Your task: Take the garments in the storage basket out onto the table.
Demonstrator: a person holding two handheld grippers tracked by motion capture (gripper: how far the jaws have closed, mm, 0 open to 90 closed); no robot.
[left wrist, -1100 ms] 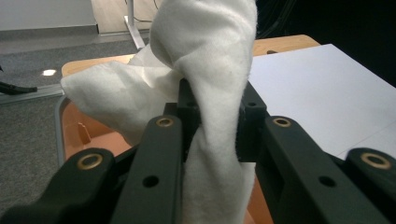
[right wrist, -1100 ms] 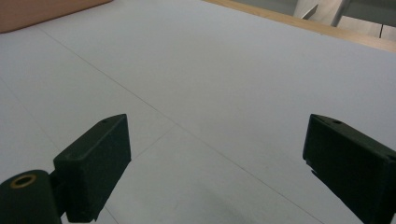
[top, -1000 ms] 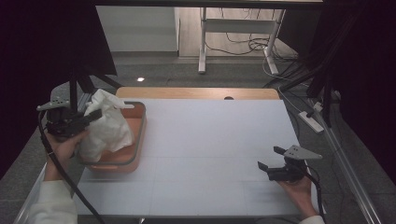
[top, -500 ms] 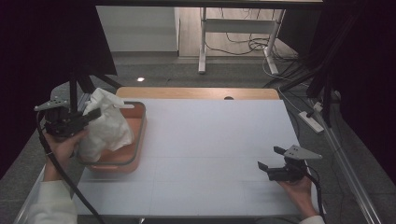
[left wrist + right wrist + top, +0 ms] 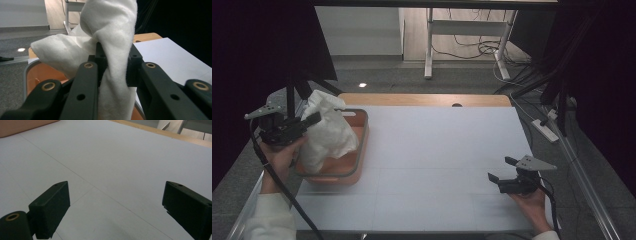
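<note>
A white cloth (image 5: 328, 132) hangs bunched over an orange tray (image 5: 357, 165) at the table's left edge. My left gripper (image 5: 312, 120) is shut on a fold of it, held above the tray's left side. In the left gripper view the white cloth (image 5: 110, 37) is pinched between the black jaws of the left gripper (image 5: 115, 65) and drapes down past them, with the orange tray (image 5: 40, 75) behind. My right gripper (image 5: 501, 169) rests low at the table's front right, open, nothing between its jaws; in its own view the right gripper (image 5: 115, 200) faces bare white tabletop.
The white table surface (image 5: 437, 150) spreads between the two hands, with a wooden strip (image 5: 422, 99) along its far edge. Beyond stand a metal stand (image 5: 429, 45) and floor cables (image 5: 482, 47). Dark curtains flank both sides.
</note>
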